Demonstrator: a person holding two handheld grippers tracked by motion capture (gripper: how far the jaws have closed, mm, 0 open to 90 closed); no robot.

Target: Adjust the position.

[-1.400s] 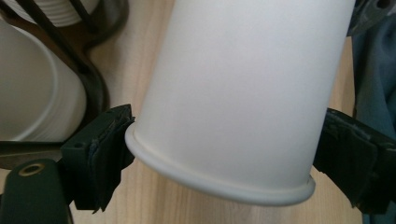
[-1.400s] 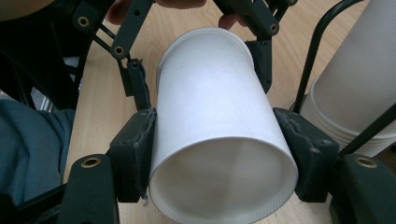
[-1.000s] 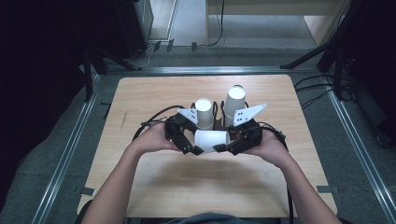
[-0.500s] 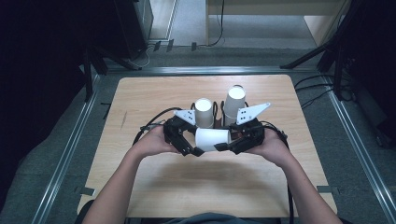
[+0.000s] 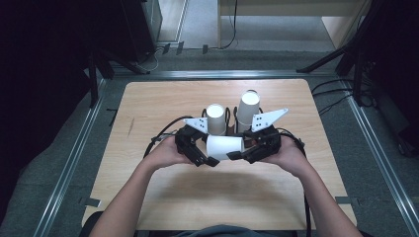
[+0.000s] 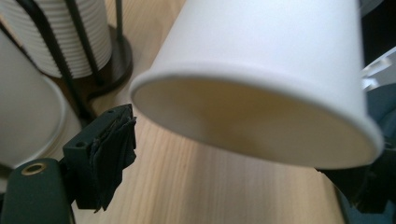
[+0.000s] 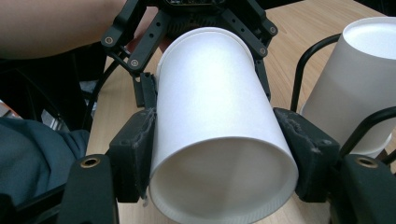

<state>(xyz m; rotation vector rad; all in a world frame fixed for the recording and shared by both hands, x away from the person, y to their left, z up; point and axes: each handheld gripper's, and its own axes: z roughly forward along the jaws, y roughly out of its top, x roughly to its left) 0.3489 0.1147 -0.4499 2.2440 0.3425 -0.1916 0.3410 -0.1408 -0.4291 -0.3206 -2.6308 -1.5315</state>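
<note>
Counts: 1 loose white paper cup (image 5: 225,146), lying on its side betw. the grippers. 2 stacks of white cups in the black wire holder (image 5: 230,117): left stack (image 5: 215,118), right stack (image 5: 247,110); no. of cups per stack can't be told, ribbed rims in the left gripper view show many. 1 holder. 2 grippers: left gripper (image 5: 197,148), right gripper (image 5: 257,147). 2 hands, 1 per gripper. 2 grey three-cornered plates, 1 atop each gripper. 1 wooden table (image 5: 163,192).
</note>
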